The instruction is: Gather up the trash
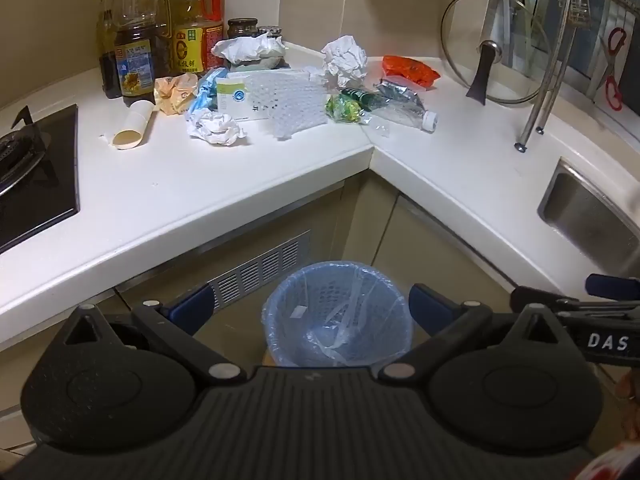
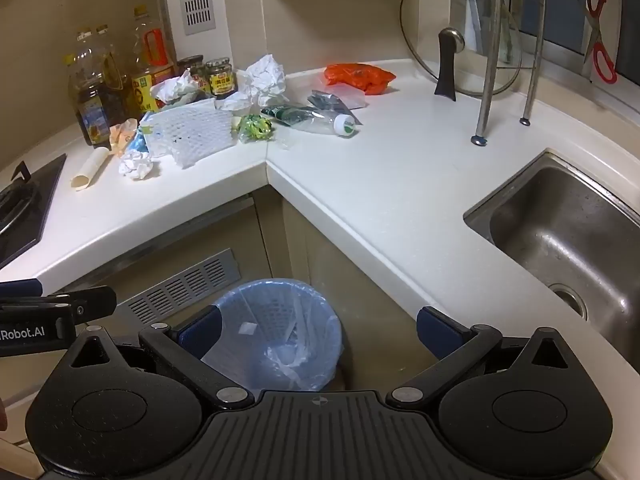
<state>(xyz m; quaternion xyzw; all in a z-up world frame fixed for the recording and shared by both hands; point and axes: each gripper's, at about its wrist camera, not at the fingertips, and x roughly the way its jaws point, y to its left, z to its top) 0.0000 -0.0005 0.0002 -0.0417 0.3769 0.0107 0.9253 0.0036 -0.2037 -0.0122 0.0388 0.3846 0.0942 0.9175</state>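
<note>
Left gripper (image 1: 310, 306) and right gripper (image 2: 318, 330) are hovering spread wide (both empty) above the lined bin (image 1: 336, 316); trash is littering the far counter (image 1: 200, 176).

A home kitchen: gas hob (image 1: 36, 168), steel sink (image 2: 568, 232), oil bottles (image 1: 140, 40) on white countertop (image 1: 200, 184)

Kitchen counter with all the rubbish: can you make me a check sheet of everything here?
Surface: white L-shaped counter, rubbish piled in the corner.
Job's things: crumpled white paper ball, white foam net sheet, crushed clear plastic bottle, orange plastic wrapper; blue-lined bin on the floor holds no rubbish that I can see.
Clutter: oil bottles, glass pot lid.
Tongs: left tongs and right tongs open, empty.
Cables: nothing seen.
Surroundings: steel sink, black hob.
</note>
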